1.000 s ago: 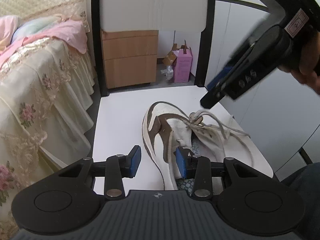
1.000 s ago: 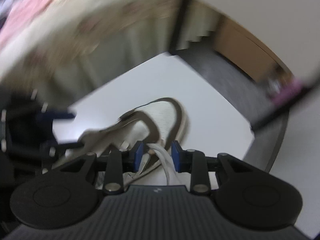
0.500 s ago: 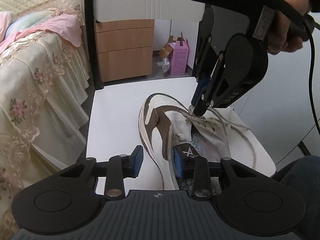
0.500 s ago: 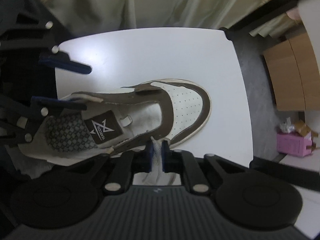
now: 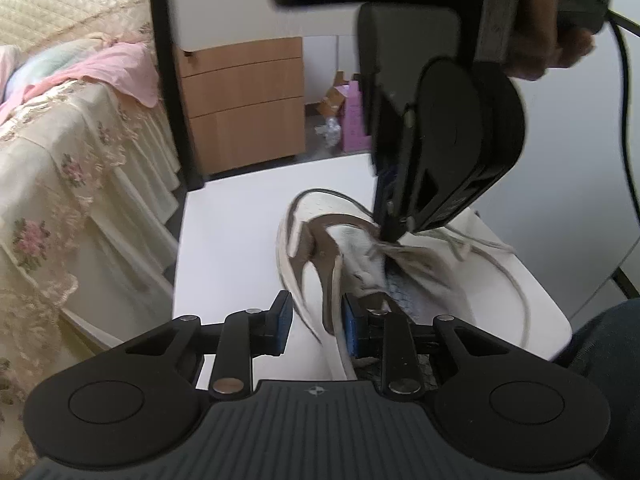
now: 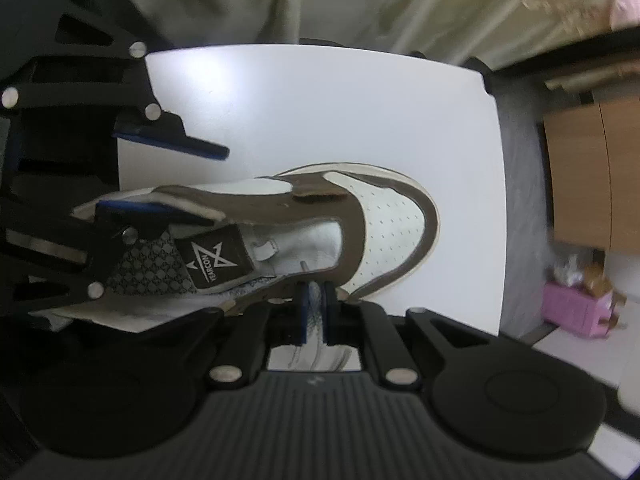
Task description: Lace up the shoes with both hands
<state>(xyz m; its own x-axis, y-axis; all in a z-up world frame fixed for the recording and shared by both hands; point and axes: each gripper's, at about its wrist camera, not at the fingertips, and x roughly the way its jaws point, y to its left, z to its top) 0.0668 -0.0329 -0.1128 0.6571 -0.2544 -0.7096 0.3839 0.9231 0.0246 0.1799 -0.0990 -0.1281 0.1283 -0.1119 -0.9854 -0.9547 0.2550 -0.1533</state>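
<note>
Shoe [image 5: 320,256] lay on the white table [image 5: 224,240], toe pointing away from the person, tongue folded out so the lace holes were exposed. Left gripper [image 5: 314,320] sat wide apart, straddling the shoe's side wall near the heel: one finger outside, one inside the opening. Not clamped; probably placed to brace the shoe against lace pull. Right gripper [image 6: 315,312] came down from above, fingers nearly together on the laces [image 6: 316,308] at the shoe's eyelet edge near the toe box. Loose lace ends trailed over the table on the person's right. Upper eyelets looked unlaced, tongue bare. Blur hid exact threading.
</note>
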